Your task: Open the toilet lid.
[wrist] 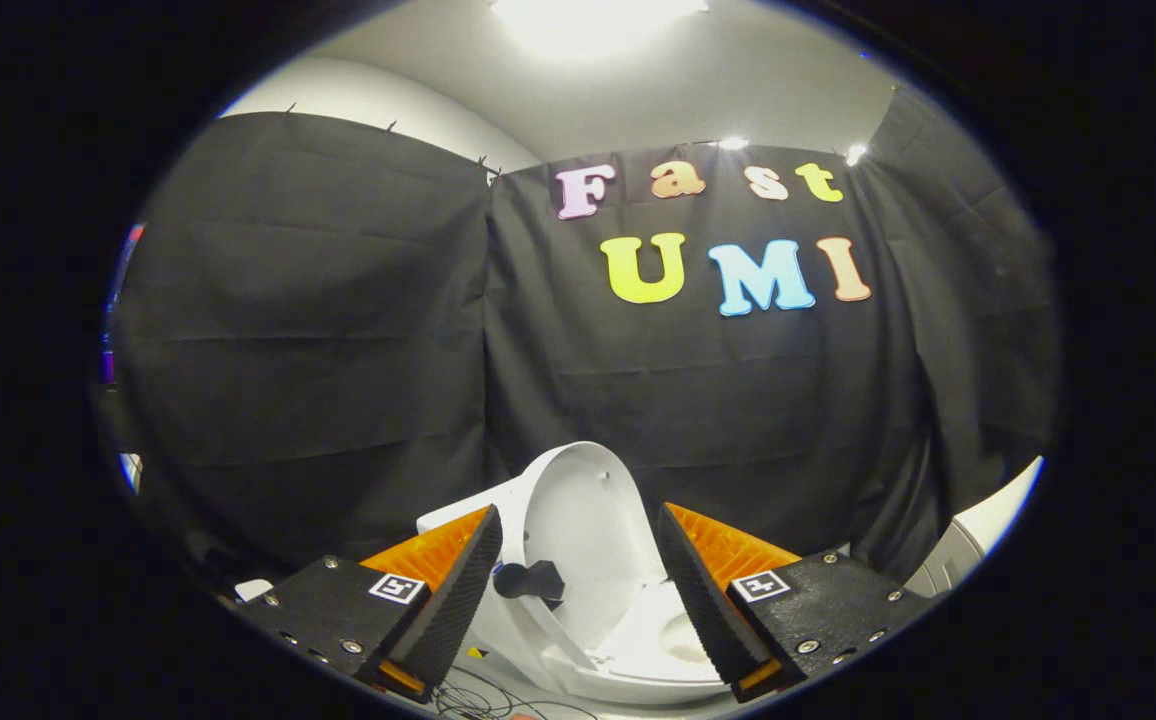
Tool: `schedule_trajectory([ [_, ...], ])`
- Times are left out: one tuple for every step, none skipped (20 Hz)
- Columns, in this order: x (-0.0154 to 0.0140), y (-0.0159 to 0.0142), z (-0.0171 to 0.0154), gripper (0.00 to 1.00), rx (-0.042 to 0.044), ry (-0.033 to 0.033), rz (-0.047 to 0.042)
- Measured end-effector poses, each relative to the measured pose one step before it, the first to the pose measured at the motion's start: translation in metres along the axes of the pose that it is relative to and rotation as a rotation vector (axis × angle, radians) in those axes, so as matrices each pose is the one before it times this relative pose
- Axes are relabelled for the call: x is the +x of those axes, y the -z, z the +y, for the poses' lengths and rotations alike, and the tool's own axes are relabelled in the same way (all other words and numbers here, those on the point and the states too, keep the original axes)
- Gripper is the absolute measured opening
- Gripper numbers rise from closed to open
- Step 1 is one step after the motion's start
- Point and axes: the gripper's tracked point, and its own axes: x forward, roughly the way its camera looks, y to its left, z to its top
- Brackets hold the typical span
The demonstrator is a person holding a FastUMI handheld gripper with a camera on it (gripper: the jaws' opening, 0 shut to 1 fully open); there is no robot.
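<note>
A white toilet stands just ahead of my fingers, low against the black cloth wall. Its lid (578, 500) is raised nearly upright, its inner face turned toward the bowl. Below it lie the seat (653, 640) and the bowl opening. A small dark knob (530, 580) sticks out from the lid's near edge, close to my left finger. My gripper (578, 535) is open, its fingers wide apart with the lid showing in the gap between them, and they touch nothing.
Black cloth hangs all around behind the toilet. A white rounded object (978, 535) stands off to the right of the toilet. Thin cables (468, 700) lie on the floor below my left finger. A bright lamp (588, 20) shines overhead.
</note>
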Motion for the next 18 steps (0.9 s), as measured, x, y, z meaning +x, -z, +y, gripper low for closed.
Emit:
schedule_trajectory([
  [-0.0072,-0.00912,-0.01765,0.95,0.00551,0.01322,-0.01322],
  [-0.00531,-0.00911,-0.01909,0.95,0.00843,0.01871,-0.01162],
  [-0.00452,-0.00786,-0.01661,0.95,0.00485,0.01078,-0.01348],
  [-0.00485,-0.00788,-0.0173,0.95,-0.00416,0.01436,-0.01233],
  [-0.00448,-0.00557,-0.01844,0.95,-0.01301,0.02079,-0.00628],
  [-0.00434,-0.00408,-0.02017,0.96,-0.02154,0.02301,-0.00068],
  [-0.00549,-0.00197,-0.01913,0.95,-0.02591,0.02099,0.00321],
  [-0.0052,-0.00271,-0.01732,0.95,-0.03089,0.01643,0.00168],
  [-0.00414,-0.00374,-0.0161,0.95,-0.02513,0.01473,0.00047],
  [-0.00328,-0.00219,-0.01696,0.95,-0.02061,0.01231,-0.00097],
  [-0.00073,-0.00046,-0.01807,0.96,-0.00938,0.01405,0.00208],
  [-0.0011,-0.00087,-0.01639,0.95,-0.00013,0.01103,-0.00057],
  [-0.00044,-0.00136,-0.01348,0.96,0.00061,0.01022,0.00177],
  [-0.00086,-0.00015,-0.01292,0.95,-0.00261,0.00813,0.00659],
  [-0.00097,-0.00014,-0.0117,0.95,-0.00698,0.00712,0.0057],
  [-0.0036,-0.00102,-0.01013,0.95,-0.01373,0.00643,0.00525],
  [-0.00228,-0.00093,-0.01172,0.95,-0.01764,0.0109,0.00594],
  [-0.00403,-0.0007,-0.00974,0.95,-0.01651,0.01077,0.00206],
])
